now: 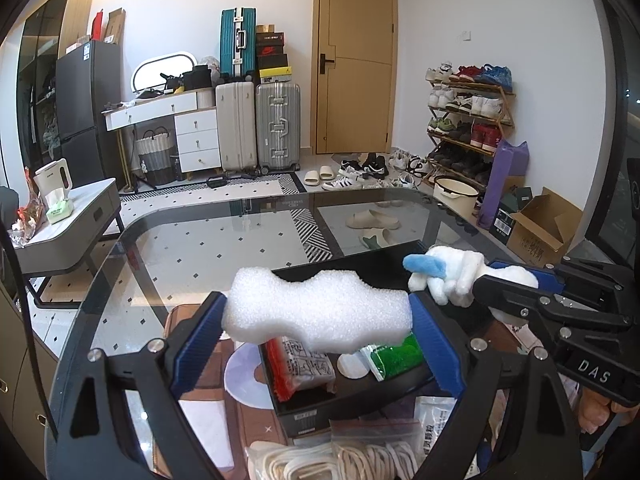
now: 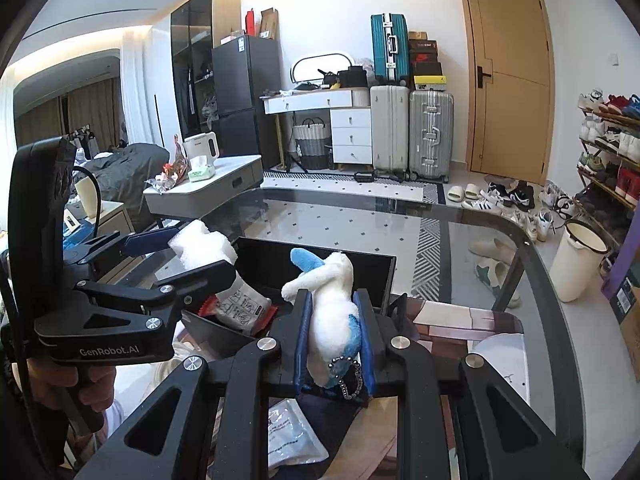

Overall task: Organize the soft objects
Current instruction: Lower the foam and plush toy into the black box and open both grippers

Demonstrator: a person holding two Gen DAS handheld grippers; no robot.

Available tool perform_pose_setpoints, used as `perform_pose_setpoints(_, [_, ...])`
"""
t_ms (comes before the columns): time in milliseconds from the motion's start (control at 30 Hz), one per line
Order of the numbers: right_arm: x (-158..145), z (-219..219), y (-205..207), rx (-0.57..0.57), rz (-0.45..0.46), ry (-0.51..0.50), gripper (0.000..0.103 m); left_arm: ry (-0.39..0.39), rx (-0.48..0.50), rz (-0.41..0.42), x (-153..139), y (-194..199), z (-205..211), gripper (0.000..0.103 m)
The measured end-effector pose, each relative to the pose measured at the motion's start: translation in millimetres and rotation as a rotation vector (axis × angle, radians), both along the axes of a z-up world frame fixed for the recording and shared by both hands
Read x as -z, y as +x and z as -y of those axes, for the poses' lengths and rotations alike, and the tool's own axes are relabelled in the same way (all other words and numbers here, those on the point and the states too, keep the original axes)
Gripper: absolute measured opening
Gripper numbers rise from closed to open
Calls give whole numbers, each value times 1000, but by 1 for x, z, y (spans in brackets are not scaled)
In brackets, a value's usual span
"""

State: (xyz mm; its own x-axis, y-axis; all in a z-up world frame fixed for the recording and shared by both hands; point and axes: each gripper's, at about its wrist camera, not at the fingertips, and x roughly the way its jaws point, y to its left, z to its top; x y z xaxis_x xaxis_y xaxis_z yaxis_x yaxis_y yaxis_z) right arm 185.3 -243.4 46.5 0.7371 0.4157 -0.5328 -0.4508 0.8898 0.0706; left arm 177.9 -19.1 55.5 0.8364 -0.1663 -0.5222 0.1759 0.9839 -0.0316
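White foam (image 1: pixel 320 308) sits crosswise between my left pads (image 1: pixel 198 344), which stand wide because the block is wide; they press on its two ends and carry it clear of the glass (image 1: pixel 168 248). It reads as feather-light and squashy, with a pebbled skin that should not slip, so the ends are a fair place to hold, though a harder squeeze would only dent it.

My right gripper (image 2: pixel 334 312) is closed as far as it goes on a small plush (image 2: pixel 332 300), white with blue patches, pinched at the belly and standing upright with its head and blue ear above the pads. It is limp and light; the body is the safest hold, since the arm or ear would just flop. A keychain (image 2: pixel 344 376) dangles behind the pads and could snag.

Both grippers tilt gently downward, side by side, the left gripper (image 1: pixel 316 344) close to the right's flank. Just beyond and below my tips lies a black box (image 2: pixel 320 258), open, with a red-edged packet (image 1: pixel 302 368) and a green pouch (image 1: pixel 396 356) inside. I judge both soft things belong there.
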Motion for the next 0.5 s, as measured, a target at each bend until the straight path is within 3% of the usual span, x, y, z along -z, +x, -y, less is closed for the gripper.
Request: perform_pose_setpoints(500, [14, -16, 31, -18, -36, -32, 21, 43, 0, -33, 15, 22, 3, 90])
